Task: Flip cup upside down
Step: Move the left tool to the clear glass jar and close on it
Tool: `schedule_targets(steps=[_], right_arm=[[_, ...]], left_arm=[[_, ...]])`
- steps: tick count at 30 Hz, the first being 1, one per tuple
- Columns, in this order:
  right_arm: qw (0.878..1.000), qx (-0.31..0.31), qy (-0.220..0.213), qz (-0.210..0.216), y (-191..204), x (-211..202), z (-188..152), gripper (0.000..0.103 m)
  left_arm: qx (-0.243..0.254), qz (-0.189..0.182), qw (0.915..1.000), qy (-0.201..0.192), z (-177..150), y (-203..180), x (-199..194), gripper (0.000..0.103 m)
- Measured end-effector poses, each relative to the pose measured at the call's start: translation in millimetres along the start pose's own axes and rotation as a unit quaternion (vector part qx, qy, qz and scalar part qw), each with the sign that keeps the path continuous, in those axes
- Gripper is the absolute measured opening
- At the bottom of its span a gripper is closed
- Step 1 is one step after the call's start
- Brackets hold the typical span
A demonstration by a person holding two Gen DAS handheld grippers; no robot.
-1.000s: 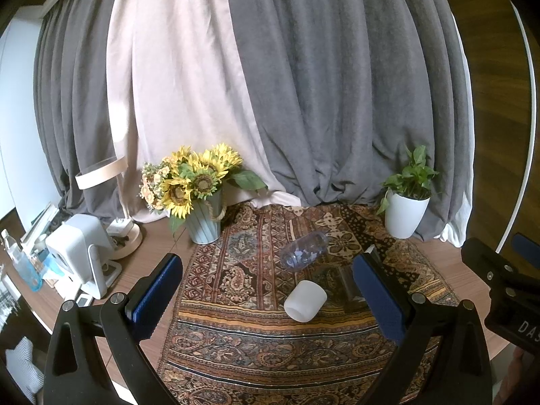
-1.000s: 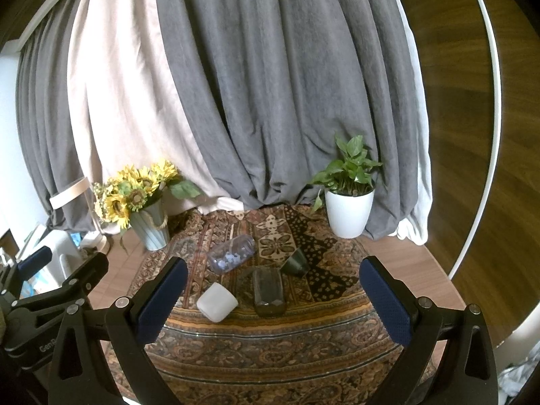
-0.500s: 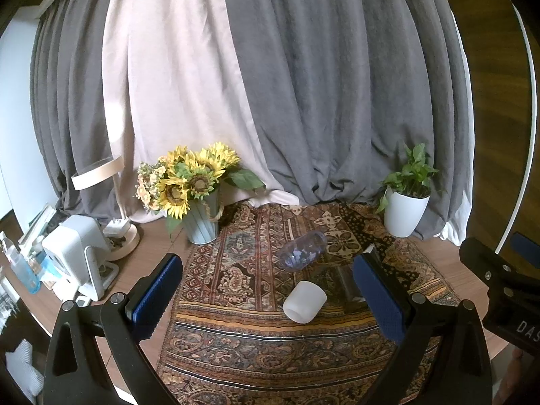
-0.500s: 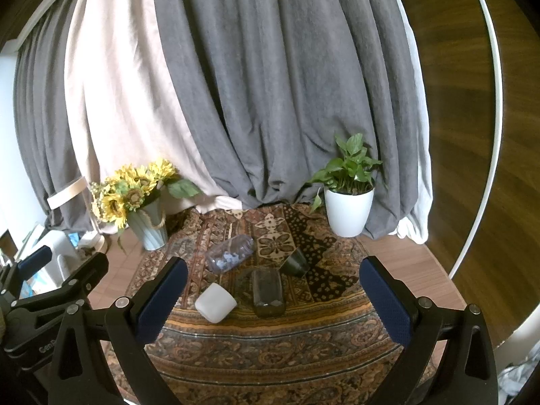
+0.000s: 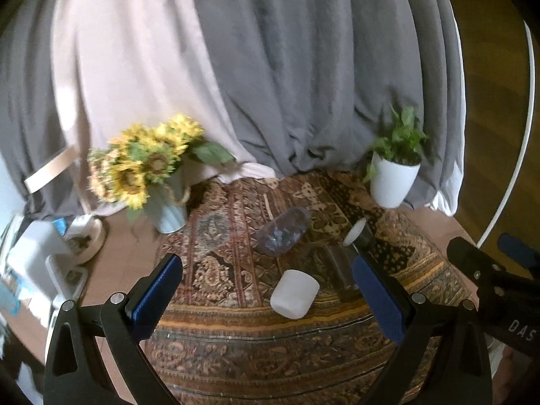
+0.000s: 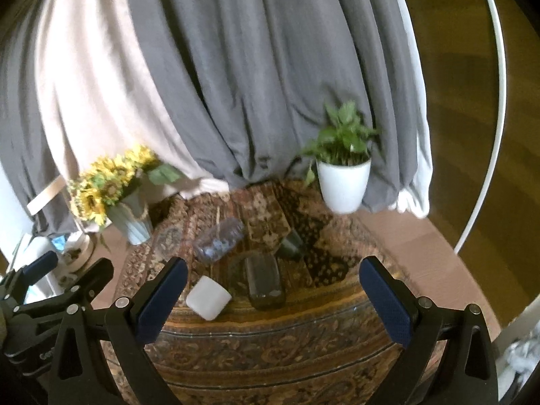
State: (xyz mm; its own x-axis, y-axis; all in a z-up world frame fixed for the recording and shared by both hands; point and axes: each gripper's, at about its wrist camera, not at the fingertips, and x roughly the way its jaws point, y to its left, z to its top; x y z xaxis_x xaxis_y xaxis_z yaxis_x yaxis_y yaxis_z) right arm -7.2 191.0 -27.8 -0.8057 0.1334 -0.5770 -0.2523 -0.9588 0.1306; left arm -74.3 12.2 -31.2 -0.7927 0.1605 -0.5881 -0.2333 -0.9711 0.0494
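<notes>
Both grippers hover above the near edge of the patterned brown oriental rug (image 6: 270,347), the left gripper (image 5: 270,293) and the right gripper (image 6: 273,300) each spread wide with nothing between their blue-padded fingers. The frosted white plastic cup (image 6: 208,298) lies on its side on the rug, just left of a dark smoked-glass tumbler (image 6: 265,281), also lying down. Behind them lie a clear bluish glass jar (image 6: 218,239) and a small black cup (image 5: 359,235), with a white-potted green plant (image 6: 342,175) at the grey curtain (image 6: 270,67).

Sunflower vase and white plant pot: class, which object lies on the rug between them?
In the right wrist view, a clear plastic bottle lies on its side on the rug, between the sunflower vase and the white plant pot.
</notes>
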Motion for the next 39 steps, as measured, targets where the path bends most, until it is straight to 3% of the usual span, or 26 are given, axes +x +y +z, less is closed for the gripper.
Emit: schedule_targets(steps=[11, 24, 31, 39], right_arm=[[0.993, 0.088, 0.060, -0.056, 0, 82, -3, 0.102], [0.975, 0.161, 0.107, -0.111, 1, 169, -7, 0.102], [0.967, 0.183, 0.114, -0.133, -1, 197, -6, 0.102], [0.963, 0.196, 0.116, -0.143, -4, 212, -5, 0.102]], left_arm=[[0.069, -0.047, 0.9947, 0.060, 19, 8, 113, 0.103], [0.138, -0.115, 0.9719, 0.151, 20, 1, 246, 0.103], [0.161, -0.137, 0.9605, 0.181, 15, -5, 291, 0.102], [0.170, -0.146, 0.9549, 0.195, 16, -14, 320, 0.100]])
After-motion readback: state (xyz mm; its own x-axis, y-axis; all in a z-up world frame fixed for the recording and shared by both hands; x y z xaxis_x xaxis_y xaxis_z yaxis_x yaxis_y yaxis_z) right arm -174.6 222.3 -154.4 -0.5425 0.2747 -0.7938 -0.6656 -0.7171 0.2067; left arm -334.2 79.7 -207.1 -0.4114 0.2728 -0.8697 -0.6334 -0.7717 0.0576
